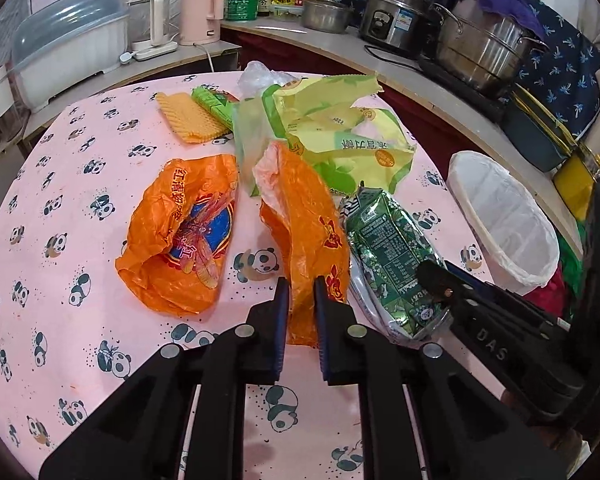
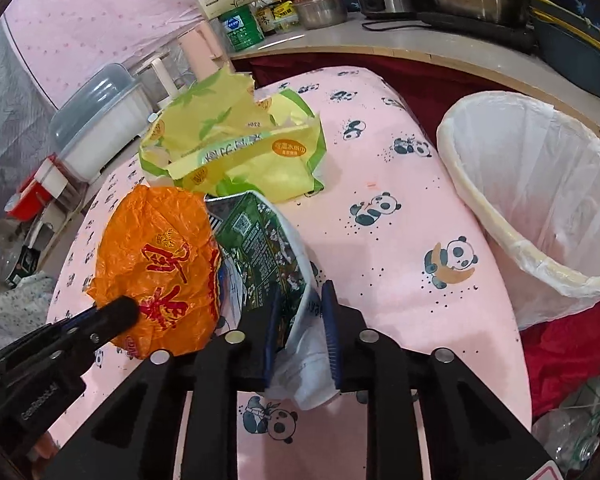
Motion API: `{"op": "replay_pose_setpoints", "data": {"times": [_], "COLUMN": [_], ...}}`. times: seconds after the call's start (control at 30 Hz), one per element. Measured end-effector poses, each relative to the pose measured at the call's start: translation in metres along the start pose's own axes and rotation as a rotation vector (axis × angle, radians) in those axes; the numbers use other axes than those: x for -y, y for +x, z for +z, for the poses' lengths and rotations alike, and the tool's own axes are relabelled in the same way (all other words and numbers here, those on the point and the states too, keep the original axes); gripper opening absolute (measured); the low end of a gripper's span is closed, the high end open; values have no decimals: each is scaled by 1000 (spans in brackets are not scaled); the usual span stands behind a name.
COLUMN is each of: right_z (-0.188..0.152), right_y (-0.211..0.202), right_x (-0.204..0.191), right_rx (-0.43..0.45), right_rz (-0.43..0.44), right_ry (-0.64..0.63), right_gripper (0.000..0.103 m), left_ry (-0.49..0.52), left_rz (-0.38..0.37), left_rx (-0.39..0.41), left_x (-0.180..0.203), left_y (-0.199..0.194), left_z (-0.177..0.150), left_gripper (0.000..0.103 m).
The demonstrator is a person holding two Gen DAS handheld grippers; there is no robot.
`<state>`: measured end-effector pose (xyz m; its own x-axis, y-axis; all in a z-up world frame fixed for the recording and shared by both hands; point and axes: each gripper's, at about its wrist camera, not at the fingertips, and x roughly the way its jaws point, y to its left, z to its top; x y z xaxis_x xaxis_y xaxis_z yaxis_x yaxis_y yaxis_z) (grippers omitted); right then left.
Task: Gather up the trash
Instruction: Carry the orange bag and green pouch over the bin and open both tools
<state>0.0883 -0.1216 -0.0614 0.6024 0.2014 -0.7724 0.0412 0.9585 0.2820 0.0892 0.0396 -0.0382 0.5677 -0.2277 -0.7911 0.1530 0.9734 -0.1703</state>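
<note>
left gripper (image 1: 302, 280) jaws pinch an orange bag (image 1: 304, 232) at centre bench (image 1: 40, 200). right gripper (image 2: 300, 292) jaws clamp the green pack (image 2: 260, 248) beside it. lined bin (image 2: 540, 184) stands at 3 o'clock.

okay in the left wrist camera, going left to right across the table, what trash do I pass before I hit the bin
Flat orange bag → orange bag in the left gripper → green foil packet in the right gripper → white-lined bin.
</note>
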Motion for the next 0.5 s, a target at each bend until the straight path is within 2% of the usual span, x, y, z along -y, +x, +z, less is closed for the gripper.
{"op": "replay_pose_setpoints", "data": {"times": [0.33, 0.5], "right_z": [11, 22], "right_y": [-29, -49], "right_x": [12, 33], "right_rx": [86, 146], "right_rz": [-31, -65], "right_ry": [21, 59], "right_gripper": [15, 15], "left_ry": [22, 50], "left_rz": [-15, -53], "left_rx": [30, 33], "left_x": [15, 35], "left_y": [-11, -12], "left_z": [10, 18], "left_gripper": [12, 12]}}
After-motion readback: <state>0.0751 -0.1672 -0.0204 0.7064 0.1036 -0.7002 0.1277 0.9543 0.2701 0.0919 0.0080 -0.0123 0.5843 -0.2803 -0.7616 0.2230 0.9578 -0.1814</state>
